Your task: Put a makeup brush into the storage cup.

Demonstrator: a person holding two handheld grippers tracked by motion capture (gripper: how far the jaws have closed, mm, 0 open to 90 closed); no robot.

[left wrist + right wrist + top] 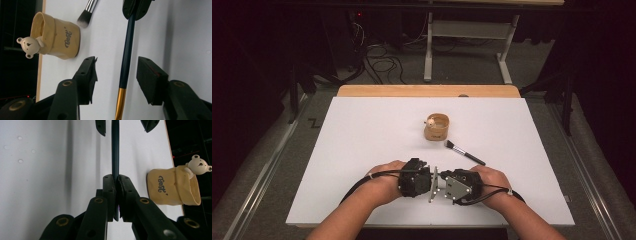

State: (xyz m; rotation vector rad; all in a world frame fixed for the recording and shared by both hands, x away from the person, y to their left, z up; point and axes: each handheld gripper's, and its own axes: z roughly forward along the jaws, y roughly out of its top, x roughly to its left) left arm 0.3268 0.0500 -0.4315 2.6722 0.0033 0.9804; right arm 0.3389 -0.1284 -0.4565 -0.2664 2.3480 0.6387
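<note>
My right gripper (117,177) is shut on the dark blue handle of a slim brush (115,145). That brush (127,45), with a gold band near its end, runs between the jaws of my left gripper (117,61), which stand open on either side without touching it. In the high view both grippers face each other near the table's front edge, left gripper (428,178) and right gripper (445,183) almost meeting. A tan cup (437,127) with a small bear figure on its rim stands at mid-table. It also appears in both gripper views, cup (60,40) and cup (172,187).
A second brush (464,152) with a black handle and a dark bristle head (85,18) lies on the white table top (362,145) just right of the cup. A wooden strip (427,91) borders the far edge. Cables and a desk frame (428,50) are on the floor beyond.
</note>
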